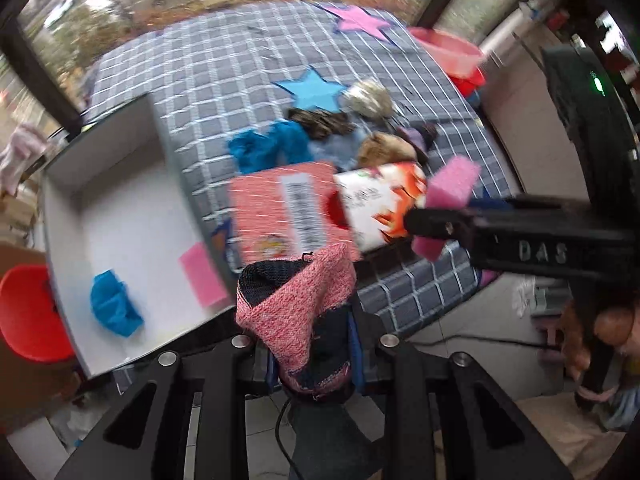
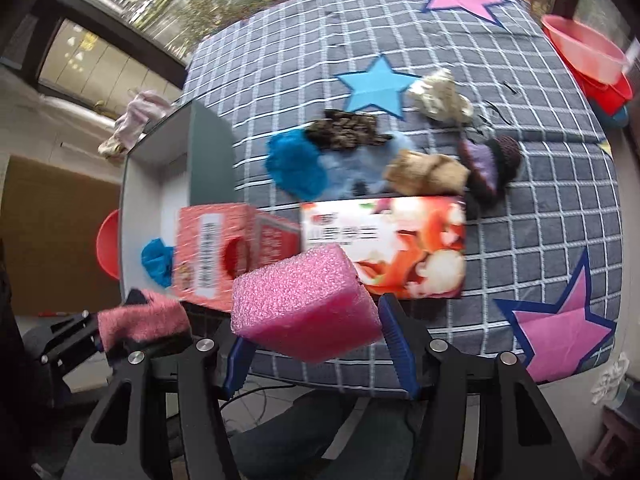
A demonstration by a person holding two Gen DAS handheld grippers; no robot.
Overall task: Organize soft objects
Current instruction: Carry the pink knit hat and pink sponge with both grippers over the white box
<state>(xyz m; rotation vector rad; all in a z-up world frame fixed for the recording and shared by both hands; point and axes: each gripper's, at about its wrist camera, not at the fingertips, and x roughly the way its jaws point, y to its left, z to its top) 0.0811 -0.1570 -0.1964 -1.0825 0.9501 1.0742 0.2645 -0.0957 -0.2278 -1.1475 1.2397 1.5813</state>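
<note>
My left gripper (image 1: 316,344) is shut on a pink and navy knitted sock (image 1: 300,300), held above the table's near edge beside a white box (image 1: 120,200). The box holds a blue cloth (image 1: 114,310) and a pink sponge (image 1: 200,276). My right gripper (image 2: 316,344) is shut on a pink foam sponge (image 2: 304,304), seen from the left wrist too (image 1: 450,196). The left gripper with the sock shows in the right wrist view (image 2: 140,320). Several soft items lie mid-table: a blue cloth (image 2: 296,166), a dark patterned sock (image 2: 348,132), a tan sock (image 2: 426,172), a purple sock (image 2: 486,160).
Two cartons lie near the front edge: a red one (image 2: 216,248) and a white-orange one (image 2: 400,244). The checked tablecloth (image 2: 540,200) has pink and blue star patches. Red basins (image 2: 588,56) stand at the far right. A red stool (image 1: 28,312) is left of the box.
</note>
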